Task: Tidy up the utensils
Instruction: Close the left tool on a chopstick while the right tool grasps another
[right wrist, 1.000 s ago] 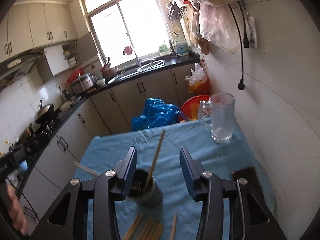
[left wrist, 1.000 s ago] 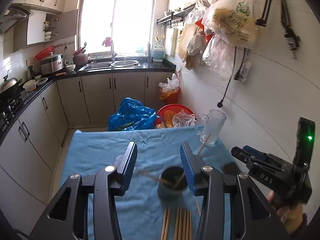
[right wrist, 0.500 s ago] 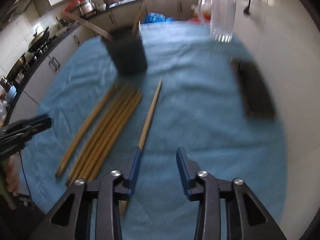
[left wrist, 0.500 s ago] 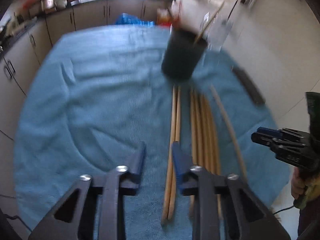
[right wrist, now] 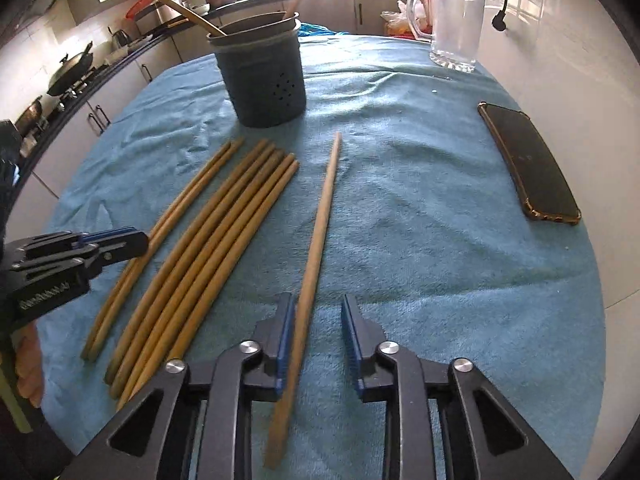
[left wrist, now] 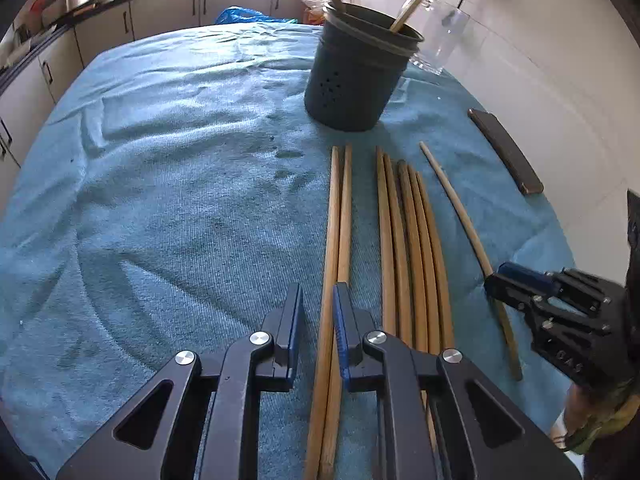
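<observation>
Several wooden chopsticks lie side by side on a blue towel. A dark utensil holder stands behind them with two chopsticks in it; it also shows in the right wrist view. My left gripper is open, low over the towel, its fingers straddling the leftmost chopstick of a pair. My right gripper is open, its fingers on either side of a single chopstick lying apart from the bundle.
A glass mug stands at the towel's far right. A dark phone lies by the white wall on the right. Kitchen counters and cabinets run along the left and back.
Both grippers have dropped from high above the holder to just over the towel at the near ends of the chopsticks. Both jaws have narrowed around a chopstick.
</observation>
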A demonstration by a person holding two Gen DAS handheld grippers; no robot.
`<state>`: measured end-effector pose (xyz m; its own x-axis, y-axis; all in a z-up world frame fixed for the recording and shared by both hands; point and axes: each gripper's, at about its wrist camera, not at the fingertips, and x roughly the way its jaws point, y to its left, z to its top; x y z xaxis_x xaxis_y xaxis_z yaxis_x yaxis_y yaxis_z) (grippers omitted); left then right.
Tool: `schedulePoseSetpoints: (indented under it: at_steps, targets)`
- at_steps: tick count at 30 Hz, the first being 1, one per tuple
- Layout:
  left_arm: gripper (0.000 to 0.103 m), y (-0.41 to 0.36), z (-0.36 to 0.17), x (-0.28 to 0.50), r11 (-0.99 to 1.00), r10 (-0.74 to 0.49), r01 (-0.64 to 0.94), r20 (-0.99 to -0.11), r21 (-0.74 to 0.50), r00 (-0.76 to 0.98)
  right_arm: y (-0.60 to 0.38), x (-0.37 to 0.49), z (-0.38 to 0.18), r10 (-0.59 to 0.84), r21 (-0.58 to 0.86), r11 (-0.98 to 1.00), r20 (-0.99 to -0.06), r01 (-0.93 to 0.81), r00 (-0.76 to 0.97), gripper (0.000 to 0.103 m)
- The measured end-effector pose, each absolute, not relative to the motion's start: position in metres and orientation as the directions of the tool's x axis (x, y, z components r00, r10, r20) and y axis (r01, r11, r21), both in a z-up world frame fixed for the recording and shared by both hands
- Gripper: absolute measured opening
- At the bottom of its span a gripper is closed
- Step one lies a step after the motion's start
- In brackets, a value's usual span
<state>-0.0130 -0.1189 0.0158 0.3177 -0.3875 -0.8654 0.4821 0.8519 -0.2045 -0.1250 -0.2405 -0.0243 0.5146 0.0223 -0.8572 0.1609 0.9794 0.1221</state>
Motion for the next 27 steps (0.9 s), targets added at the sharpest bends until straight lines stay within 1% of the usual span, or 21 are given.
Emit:
schedulePoseSetpoints:
  at_steps: [1,3,4,6,8,11,15,19,20,22,23,24,27]
  targets:
    - [0.015,-0.118,0.015,-0.011,0.854,-0.389,0.476,-0.865,-0.209,0.318,-0.241,-0.124,-0.026,0.019,0.120,0.979,-0.857,0.164,0.514,0.023]
    - [0.014,-0.119,0.015,-0.008,0.860,-0.381,0.467,-0.867,-0.204,0.321,-0.242,-0.123,-0.026,0.003,0.108,0.979,-0.854,0.173,0.520,0.016]
    - [0.013,-0.121,0.013,-0.006,0.864,-0.372,0.463,-0.868,-0.196,0.327,-0.244,-0.122,-0.026,0.002,0.111,0.978,-0.853,0.179,0.523,0.016]
    - [0.007,-0.125,0.013,-0.006,0.876,-0.337,0.457,-0.873,-0.154,0.352,-0.247,-0.122,-0.026,0.006,0.124,0.974,-0.849,0.189,0.528,0.012]
    - [0.007,-0.128,0.012,-0.004,0.887,-0.323,0.439,-0.874,-0.145,0.363,-0.250,-0.122,-0.026,-0.001,0.129,0.970,-0.847,0.206,0.532,0.008]
    - [0.007,-0.118,0.013,-0.001,0.917,-0.304,0.364,-0.880,-0.165,0.364,-0.255,-0.125,-0.027,0.005,0.156,0.959,-0.844,0.236,0.537,0.008]
    - [0.007,-0.093,0.014,-0.009,0.932,-0.313,0.280,-0.898,-0.228,0.310,-0.268,-0.141,-0.027,-0.005,0.174,0.941,-0.851,0.289,0.526,0.008]
    - [0.007,-0.082,0.016,-0.020,0.929,-0.306,0.285,-0.922,-0.235,0.236,-0.272,-0.164,-0.025,0.015,0.182,0.942,-0.863,0.282,0.506,0.008]
    - [0.007,-0.081,0.017,-0.021,0.929,-0.306,0.284,-0.925,-0.238,0.225,-0.272,-0.167,-0.024,0.018,0.177,0.946,-0.866,0.271,0.500,0.008]
    - [0.007,-0.081,0.017,-0.018,0.925,-0.315,0.285,-0.926,-0.251,0.206,-0.272,-0.170,-0.023,0.037,0.183,0.950,-0.870,0.252,0.492,0.016]
    - [0.008,-0.082,0.018,-0.015,0.925,-0.314,0.287,-0.927,-0.250,0.206,-0.272,-0.171,-0.023,0.054,0.195,0.951,-0.869,0.240,0.492,0.025]
    - [0.011,-0.083,0.018,-0.011,0.929,-0.303,0.283,-0.929,-0.237,0.215,-0.272,-0.170,-0.024,0.070,0.206,0.951,-0.868,0.229,0.492,0.029]
    - [0.013,-0.088,0.017,0.002,0.932,-0.299,0.279,-0.927,-0.232,0.228,-0.268,-0.161,-0.023,0.042,0.166,0.962,-0.875,0.217,0.483,0.029]
